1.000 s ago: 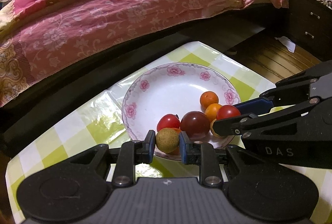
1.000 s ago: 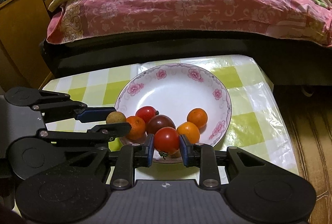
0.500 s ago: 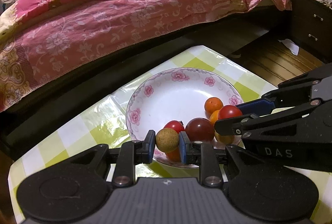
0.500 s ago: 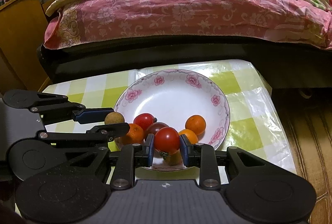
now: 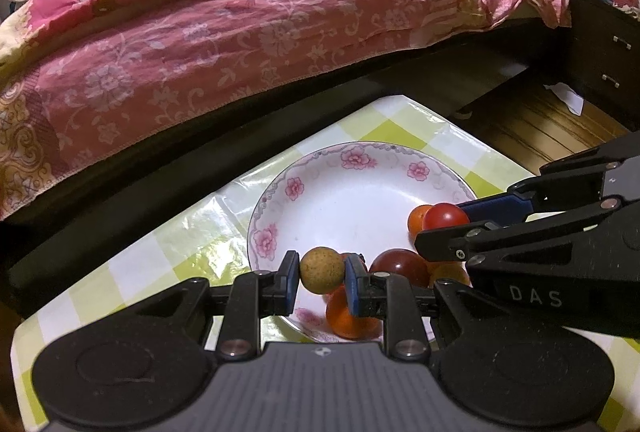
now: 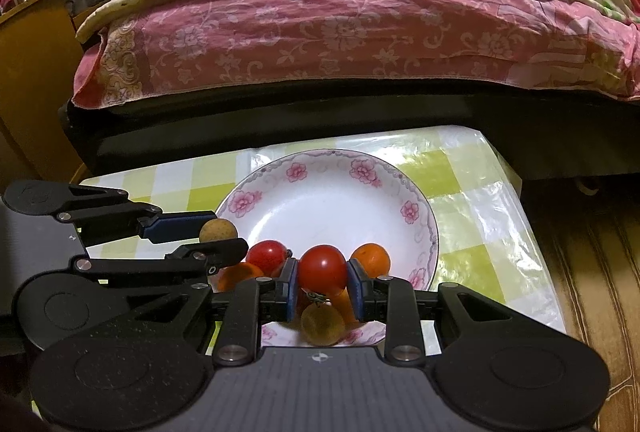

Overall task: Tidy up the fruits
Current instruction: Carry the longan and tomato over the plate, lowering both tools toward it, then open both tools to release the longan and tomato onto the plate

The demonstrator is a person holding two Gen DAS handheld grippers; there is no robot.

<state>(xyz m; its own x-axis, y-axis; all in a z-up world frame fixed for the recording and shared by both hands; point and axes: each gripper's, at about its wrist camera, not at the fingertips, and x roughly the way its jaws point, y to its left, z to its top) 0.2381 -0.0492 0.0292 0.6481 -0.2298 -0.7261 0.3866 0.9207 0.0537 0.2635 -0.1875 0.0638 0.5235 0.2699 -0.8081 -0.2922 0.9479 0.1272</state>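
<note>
A white plate with pink flowers (image 5: 344, 192) (image 6: 320, 192) sits on a green-checked table and holds several small fruits. My left gripper (image 5: 322, 274) is shut on a small tan round fruit (image 5: 322, 270), held above the plate's near left rim; it also shows in the right wrist view (image 6: 218, 231). My right gripper (image 6: 323, 286) is shut on a red tomato (image 6: 323, 268), held above the plate's near edge, seen also in the left wrist view (image 5: 446, 216). On the plate lie a dark red tomato (image 5: 398, 266), oranges (image 5: 348, 316) (image 6: 370, 258), another tomato (image 6: 266, 252) and a tan fruit (image 6: 322, 324).
A bed with a pink floral quilt (image 5: 240, 12) (image 6: 360, 12) runs along the table's far side on a dark frame. Wooden floor (image 5: 532, 132) and a dark drawer cabinet (image 5: 604, 64) lie to the right. A wooden headboard (image 6: 36, 72) stands at left.
Both grippers have lifted and pulled back from the plate, each carrying its fruit; the plate looks farther and lower in both views.
</note>
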